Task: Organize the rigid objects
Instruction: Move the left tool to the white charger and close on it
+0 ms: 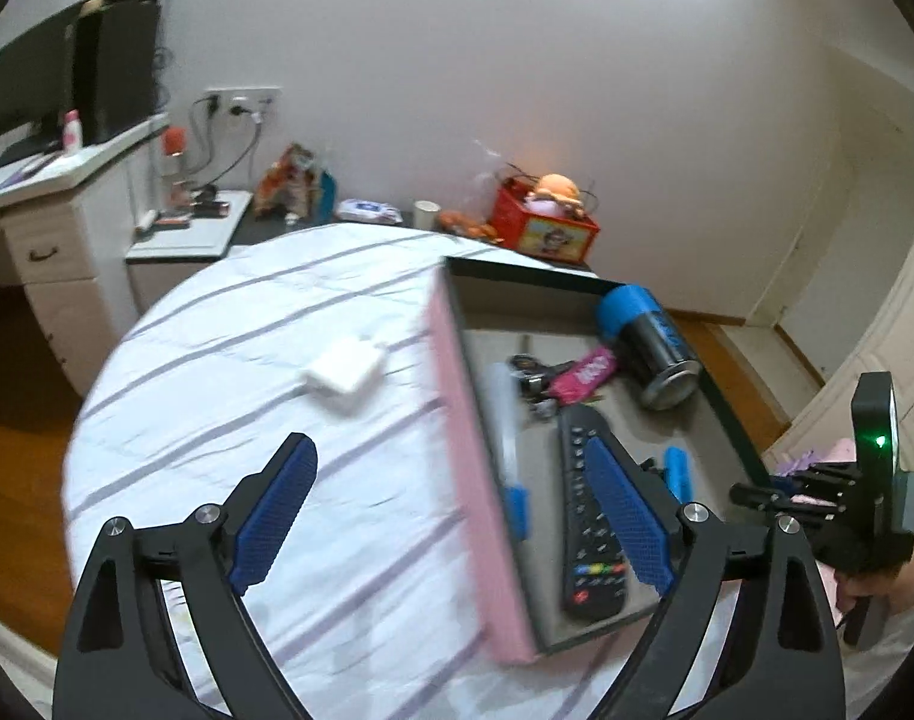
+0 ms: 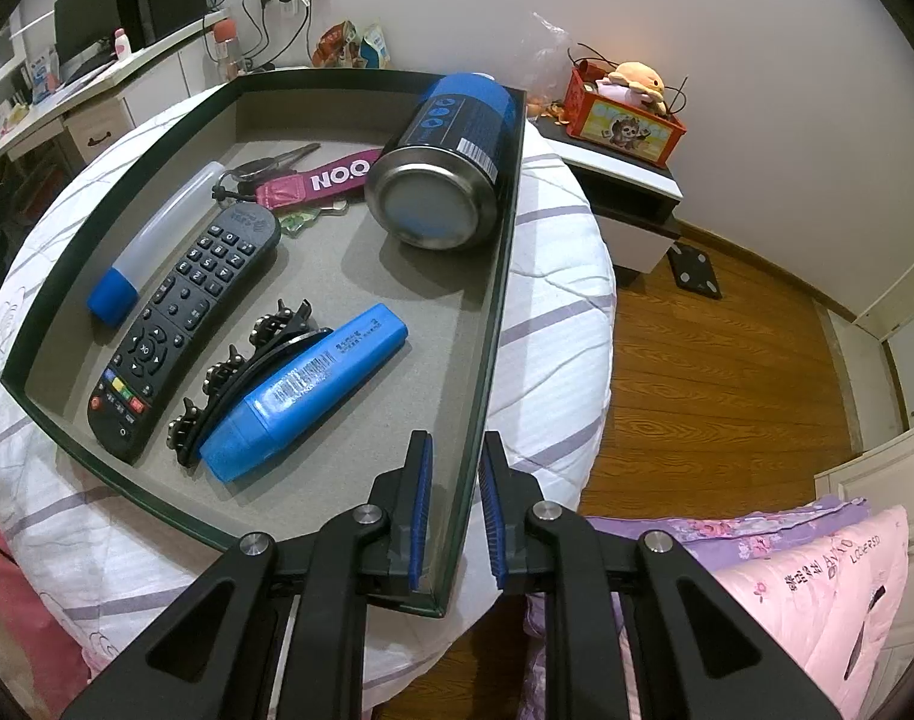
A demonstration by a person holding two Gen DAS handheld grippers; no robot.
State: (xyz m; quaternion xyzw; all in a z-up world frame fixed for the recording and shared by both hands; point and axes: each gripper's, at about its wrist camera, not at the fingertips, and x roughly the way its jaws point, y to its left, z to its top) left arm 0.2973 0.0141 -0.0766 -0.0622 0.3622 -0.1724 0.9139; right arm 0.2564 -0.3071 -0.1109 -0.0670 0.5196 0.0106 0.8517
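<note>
my right gripper [image 2: 453, 516] straddles the near right wall of the tray [image 2: 493, 324], one pad inside and one outside, nearly closed; i cannot tell whether the pads already bite the wall. my left gripper [image 1: 450, 516] is spread wide and holds nothing, above the tray's pink left side. the tray lies on the bed [image 2: 553, 276], close to the bed's right edge, and looks tilted in the left view. inside the tray: remote [image 2: 183, 324], highlighter [image 2: 303, 399], hair clip [image 2: 240, 378] touching the highlighter, can [image 2: 450, 162] on its side at the far right, tube [image 2: 156, 240] along the left wall, keys [image 2: 312, 180] at the back. a white charger [image 1: 342, 369] lies on the bed left of the tray, not yet in. risks, as i judge them: a one-corner pinch may slip or tilt the tray; the can may roll; the tray may slide off the bed.
</note>
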